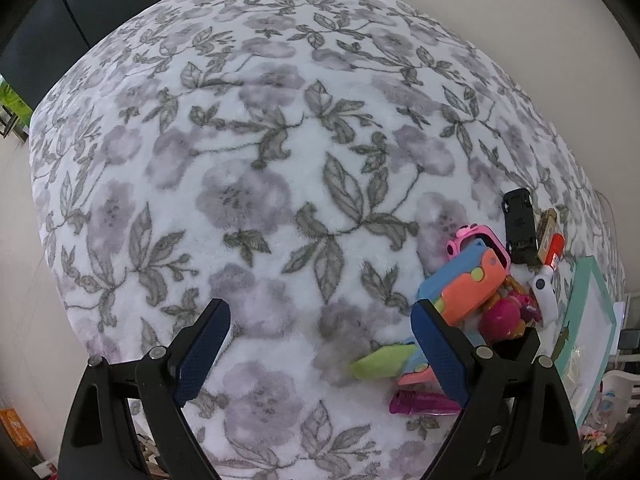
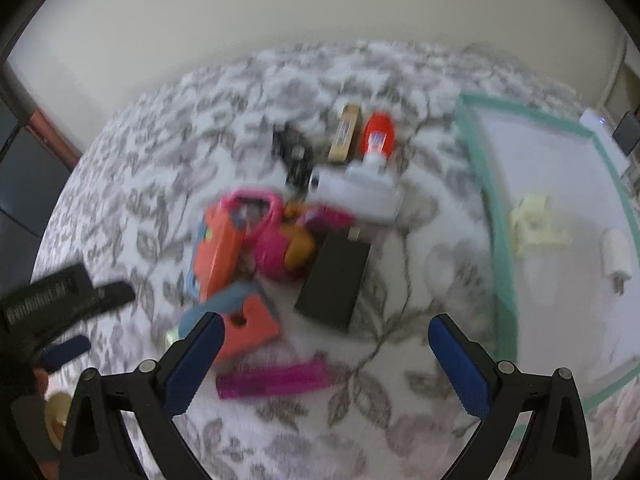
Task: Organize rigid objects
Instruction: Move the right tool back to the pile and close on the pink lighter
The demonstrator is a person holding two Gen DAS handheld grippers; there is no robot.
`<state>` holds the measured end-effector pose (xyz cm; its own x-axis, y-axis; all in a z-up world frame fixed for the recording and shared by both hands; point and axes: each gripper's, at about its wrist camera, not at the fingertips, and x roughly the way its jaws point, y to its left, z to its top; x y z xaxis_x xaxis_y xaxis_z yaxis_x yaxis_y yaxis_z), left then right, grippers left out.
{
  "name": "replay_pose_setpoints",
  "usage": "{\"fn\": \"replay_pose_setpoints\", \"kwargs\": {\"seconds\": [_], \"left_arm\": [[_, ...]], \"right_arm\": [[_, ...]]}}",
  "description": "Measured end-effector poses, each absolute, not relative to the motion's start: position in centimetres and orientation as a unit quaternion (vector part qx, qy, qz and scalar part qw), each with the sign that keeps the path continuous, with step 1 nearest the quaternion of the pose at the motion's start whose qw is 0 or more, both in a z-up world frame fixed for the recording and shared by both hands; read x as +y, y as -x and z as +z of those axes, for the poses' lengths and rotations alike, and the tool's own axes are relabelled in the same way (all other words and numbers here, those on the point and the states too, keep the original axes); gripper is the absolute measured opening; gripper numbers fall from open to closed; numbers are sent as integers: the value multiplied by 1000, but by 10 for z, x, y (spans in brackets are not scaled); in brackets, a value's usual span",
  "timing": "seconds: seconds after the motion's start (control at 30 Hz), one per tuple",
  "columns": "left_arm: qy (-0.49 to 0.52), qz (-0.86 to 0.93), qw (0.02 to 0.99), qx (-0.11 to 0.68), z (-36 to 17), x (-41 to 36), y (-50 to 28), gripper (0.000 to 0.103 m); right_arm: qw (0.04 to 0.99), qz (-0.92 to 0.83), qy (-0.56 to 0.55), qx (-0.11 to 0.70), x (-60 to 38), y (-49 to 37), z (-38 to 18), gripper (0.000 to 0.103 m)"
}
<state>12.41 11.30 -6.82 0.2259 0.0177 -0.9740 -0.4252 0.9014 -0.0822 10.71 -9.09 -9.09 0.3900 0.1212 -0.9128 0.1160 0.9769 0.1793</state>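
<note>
— Left tool (image 1: 320,338)? 
— Spread wide above the floral blanket (image 1: 256,168), gripping nothing; toy pile (image 1: 476,284) just past its right finger.

— Right tool (image 2: 326,334)? 
— Also spread and empty, poised over the black box (image 2: 334,280) and magenta comb (image 2: 272,380). Teal-rimmed tray (image 2: 478,184) at right, holding two pale pieces.

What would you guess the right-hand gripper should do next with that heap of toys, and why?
Probably lower the right gripper onto the magenta comb and close. Its jaws stand open and empty, and the comb lies just below them, apart from the heap. The teal-rimmed tray alongside, already holding a few pale items, looks like the likely drop-off. The picture is blurred, so this is a guess.
</note>
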Motion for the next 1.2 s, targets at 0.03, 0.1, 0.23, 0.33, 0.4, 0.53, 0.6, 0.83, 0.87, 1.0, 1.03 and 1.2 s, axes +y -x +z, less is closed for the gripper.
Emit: {"fn": "replay_pose_setpoints", "kwargs": {"seconds": [0.03, 0.1, 0.23, 0.33, 0.4, 0.53, 0.6, 0.83, 0.87, 1.0, 1.03, 1.2], "left_arm": [[170, 146, 763, 606, -68, 114, -123, 92], [169, 153, 762, 607, -68, 116, -121, 92], [168, 172, 756, 609, -71, 125, -117, 92], [169, 177, 748, 616, -77, 131, -116, 92], [176, 180, 742, 622, -81, 135, -115, 92], [182, 185, 735, 626, -85, 142, -113, 92], [184, 185, 735, 626, -85, 145, -112, 92], [189, 171, 736, 628, -88, 149, -113, 92], [191, 168, 736, 628, -88, 148, -113, 92], [192, 157, 737, 628, -87, 142, -115, 92], [190, 154, 738, 628, -87, 140, -115, 92], [187, 135, 741, 630, -86, 131, -120, 92]], "right_arm": [[824, 9, -101, 557, -87, -106, -93, 103], [820, 20, -90, 564, -80, -103, -97, 103], [806, 53, -87, 583, -66, -100, -107, 103], [802, 68, -73, 589, -55, -97, -110, 103], [799, 78, -64, 592, -49, -97, -112, 103], [792, 80, -46, 603, -40, -96, -120, 103], [791, 74, -36, 607, -38, -96, -125, 103], [791, 52, -44, 608, -47, -93, -125, 94], [791, 50, -44, 609, -47, -94, -126, 92], [788, 47, -48, 612, -51, -95, -124, 85], [788, 46, -52, 612, -52, -95, -123, 82], [785, 45, -62, 615, -63, -94, -118, 82]]}}
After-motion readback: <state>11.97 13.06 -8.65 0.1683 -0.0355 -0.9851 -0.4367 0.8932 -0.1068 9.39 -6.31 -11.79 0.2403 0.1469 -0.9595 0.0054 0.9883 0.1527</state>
